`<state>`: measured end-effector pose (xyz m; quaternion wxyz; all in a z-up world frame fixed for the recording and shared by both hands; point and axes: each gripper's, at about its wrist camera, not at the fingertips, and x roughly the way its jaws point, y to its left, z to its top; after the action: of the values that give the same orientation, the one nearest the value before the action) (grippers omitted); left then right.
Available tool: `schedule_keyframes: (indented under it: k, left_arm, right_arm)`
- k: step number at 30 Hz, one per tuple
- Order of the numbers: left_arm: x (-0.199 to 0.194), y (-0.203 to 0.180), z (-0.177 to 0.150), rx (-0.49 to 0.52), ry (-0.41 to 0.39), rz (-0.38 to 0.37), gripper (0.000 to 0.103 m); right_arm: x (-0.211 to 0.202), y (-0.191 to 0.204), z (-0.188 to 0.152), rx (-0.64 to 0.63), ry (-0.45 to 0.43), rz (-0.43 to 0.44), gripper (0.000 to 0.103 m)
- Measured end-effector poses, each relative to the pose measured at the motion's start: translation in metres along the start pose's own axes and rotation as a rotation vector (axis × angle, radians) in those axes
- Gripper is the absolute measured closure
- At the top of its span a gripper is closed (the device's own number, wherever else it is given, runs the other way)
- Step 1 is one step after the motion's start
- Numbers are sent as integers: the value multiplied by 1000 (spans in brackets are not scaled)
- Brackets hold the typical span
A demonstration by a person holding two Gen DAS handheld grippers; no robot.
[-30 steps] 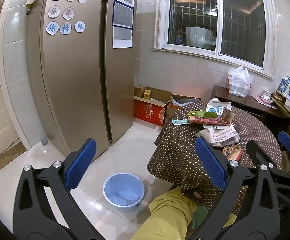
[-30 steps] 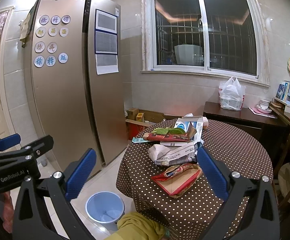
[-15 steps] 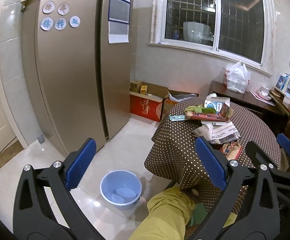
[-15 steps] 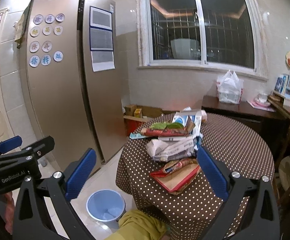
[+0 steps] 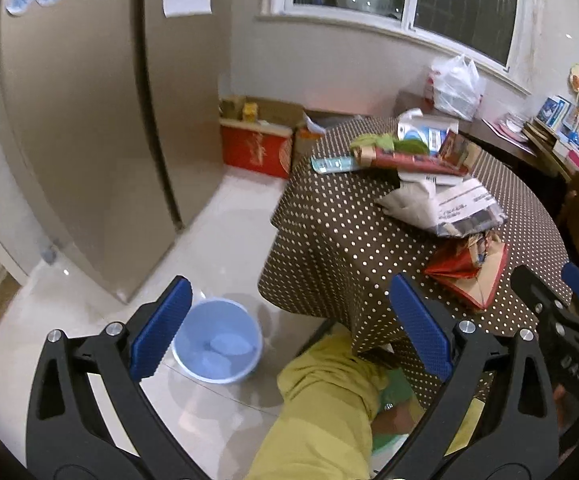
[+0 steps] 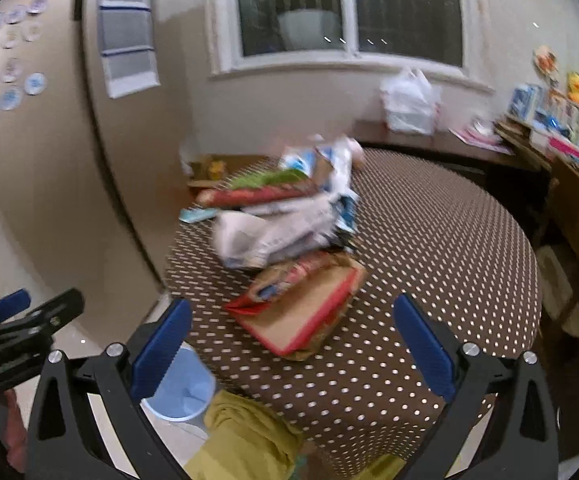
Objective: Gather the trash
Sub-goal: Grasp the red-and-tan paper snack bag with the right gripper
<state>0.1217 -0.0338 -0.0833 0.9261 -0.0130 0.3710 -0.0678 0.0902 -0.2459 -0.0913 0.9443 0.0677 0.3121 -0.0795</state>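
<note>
A pile of trash lies on the round table (image 6: 429, 248) with the brown dotted cloth, on the side near the fridge. Closest to the table's front edge is a flat red and brown cardboard packet (image 6: 309, 304), lying open and tilted. Just behind it, touching it, sits a crumpled white and grey bag (image 5: 441, 204). Farther back lie a long red wrapper (image 5: 409, 158) with green wrappers (image 5: 389, 142) on top, and a white and blue carton (image 5: 425, 130). A blue bin (image 5: 217, 340) stands upright on the floor beside the table.
</note>
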Motion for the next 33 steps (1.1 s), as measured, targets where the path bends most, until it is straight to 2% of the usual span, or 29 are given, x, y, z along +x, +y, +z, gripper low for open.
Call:
schedule_keyframes:
  k: [5,7,11,15,18,19,20,23,27,33]
  left_arm:
    - [31,1,8,10,52,-30,6]
    - [38,1,11,13,78,-50,6]
    - [43,3,16,20,65,-60,6]
    - [47,4,15,13,72,-63,6]
    - [51,4,13,2,92,-84,6]
    - [51,4,13,1,93,-89,6]
    - [51,3,12,2,94,-92,6]
    - [52,-1,11,7,102,-92,6]
    - [49,-10,9,12,103,-115,6]
    - [47,-33,6,16,131,-188,6]
  right_arm:
    - [44,-14,4,106,87,-34,4]
    - [68,-18,5,157,155,-34,4]
    - [91,-27,8,288,191,66,4]
    - [107,-27,11,353,218,110,4]
    - [115,-22,16,355,224,126,4]
    - [116,-21,16,355,227,125,5]
    - [113,-20,16,354,223,122,14]
    - [101,-17,14,322,184,115,24]
    - [82,-19,7,275,144,56,26]
    - [50,-38,-2,286,117,58,27]
